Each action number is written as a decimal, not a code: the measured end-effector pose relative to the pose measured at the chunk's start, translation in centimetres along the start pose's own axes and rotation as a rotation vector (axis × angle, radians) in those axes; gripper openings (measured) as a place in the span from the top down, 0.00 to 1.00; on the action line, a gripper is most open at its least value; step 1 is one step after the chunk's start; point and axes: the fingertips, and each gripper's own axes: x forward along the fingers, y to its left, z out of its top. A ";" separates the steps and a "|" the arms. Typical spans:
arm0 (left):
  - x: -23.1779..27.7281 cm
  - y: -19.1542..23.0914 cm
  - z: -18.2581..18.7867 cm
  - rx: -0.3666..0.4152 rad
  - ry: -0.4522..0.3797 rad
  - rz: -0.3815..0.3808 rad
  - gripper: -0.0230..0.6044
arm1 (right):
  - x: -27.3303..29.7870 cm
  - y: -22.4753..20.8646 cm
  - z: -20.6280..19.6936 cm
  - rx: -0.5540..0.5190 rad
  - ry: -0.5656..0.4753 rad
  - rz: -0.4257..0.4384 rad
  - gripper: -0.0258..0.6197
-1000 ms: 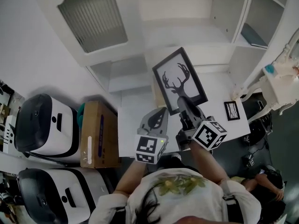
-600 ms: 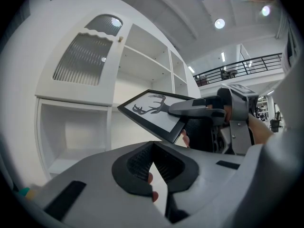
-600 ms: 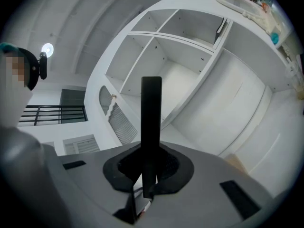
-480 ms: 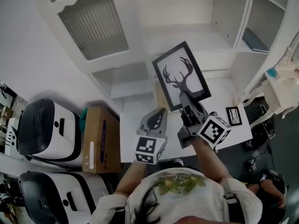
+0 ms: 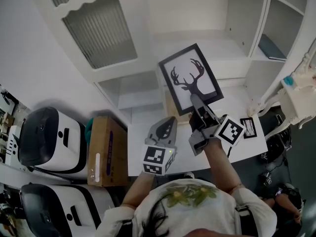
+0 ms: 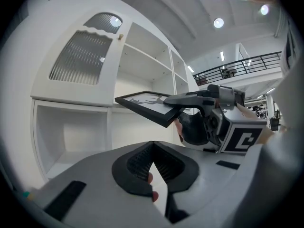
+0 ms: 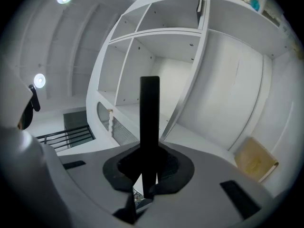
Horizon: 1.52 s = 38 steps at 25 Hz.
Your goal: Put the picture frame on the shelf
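The right gripper (image 5: 196,100) has its jaws squeezed tight on the bottom edge of the picture frame (image 5: 189,79). The frame is black with a deer head on it. It is held up in the air, above the table and in front of the white shelf (image 5: 207,41), not resting on anything. In the right gripper view the frame's edge stands straight up between the jaws.

The left gripper (image 6: 152,150) has its jaws closed together with nothing in them (it hangs just beside the other one, over the table).

The white table (image 5: 148,149) has a small black frame (image 5: 248,127) lying flat on it. Beside the table sits a brown cardboard box (image 5: 105,149). Next to that is a black and white machine (image 5: 47,137). A cabinet door with ribbed glass (image 5: 101,31) is at the left of the shelf.
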 end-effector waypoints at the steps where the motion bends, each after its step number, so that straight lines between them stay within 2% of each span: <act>1: 0.8 0.4 0.5 -0.006 0.008 0.000 0.92 | 1.0 -0.3 0.7 0.015 0.004 0.000 0.89; 4: 2.3 1.3 1.3 -0.018 0.027 0.001 0.92 | 2.9 -0.7 2.0 0.055 0.003 0.004 0.89; 17: 3.4 2.0 0.8 -0.018 0.042 0.017 0.92 | 4.9 -2.5 2.8 0.216 -0.030 0.015 0.89; 25: 3.9 2.8 0.7 -0.023 0.050 0.021 0.92 | 6.2 -2.7 3.3 0.241 -0.044 0.042 0.87; 31: 4.4 3.2 0.7 -0.024 0.054 0.026 0.92 | 7.1 -2.1 3.7 0.235 -0.036 0.087 0.80; 38: 4.6 3.1 0.8 -0.021 0.046 0.025 0.92 | 7.2 -1.5 3.9 0.224 -0.031 0.124 0.77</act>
